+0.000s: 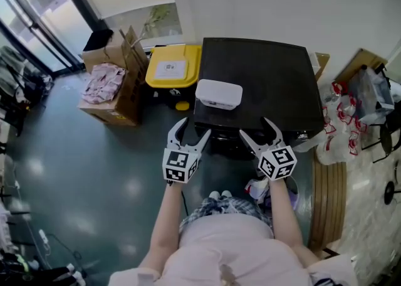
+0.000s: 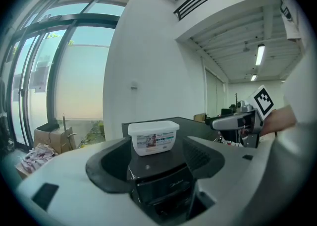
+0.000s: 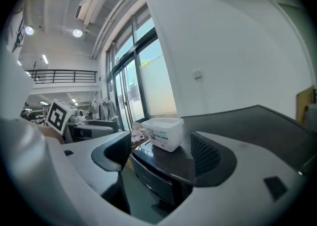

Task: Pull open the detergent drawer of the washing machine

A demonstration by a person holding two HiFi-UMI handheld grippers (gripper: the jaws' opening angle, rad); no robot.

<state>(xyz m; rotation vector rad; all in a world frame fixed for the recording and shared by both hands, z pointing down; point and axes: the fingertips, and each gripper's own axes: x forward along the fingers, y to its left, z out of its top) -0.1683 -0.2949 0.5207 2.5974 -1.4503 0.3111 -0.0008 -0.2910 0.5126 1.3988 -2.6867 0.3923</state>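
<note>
**Two sets of jaws wide apart, nothing gripped**

Stands square to the black washer (image 1: 257,78), looking steeply down on its lid. Holds the left gripper (image 1: 194,127) at the front left corner and the right gripper (image 1: 255,128) just beside it, at the middle of the front edge, both pointed at the machine. Has each gripper fully released: jaws spread wide, clamped on nothing, with only the washer's corner seen through the gap in either gripper view.

Frames the drawer (image 2: 157,176) between the left jaws: a dark panel at the top left of the washer's face, directly under the tub (image 2: 153,137), flush with the face and not pulled out. Catches the drawer (image 3: 148,173) at a slant in the right gripper view too, low between those jaws. Cannot tell whether any fingertip touches the washer.

Shows the tub white, lidded and upright on the washer's lid, at the front left corner. Shows, left of the washer, a yellow bin (image 1: 173,65) against the wall, then a cardboard box (image 1: 122,87) holding pink clothes (image 1: 103,83). Shows, right of the washer, a heap of bags (image 1: 341,118).
</note>
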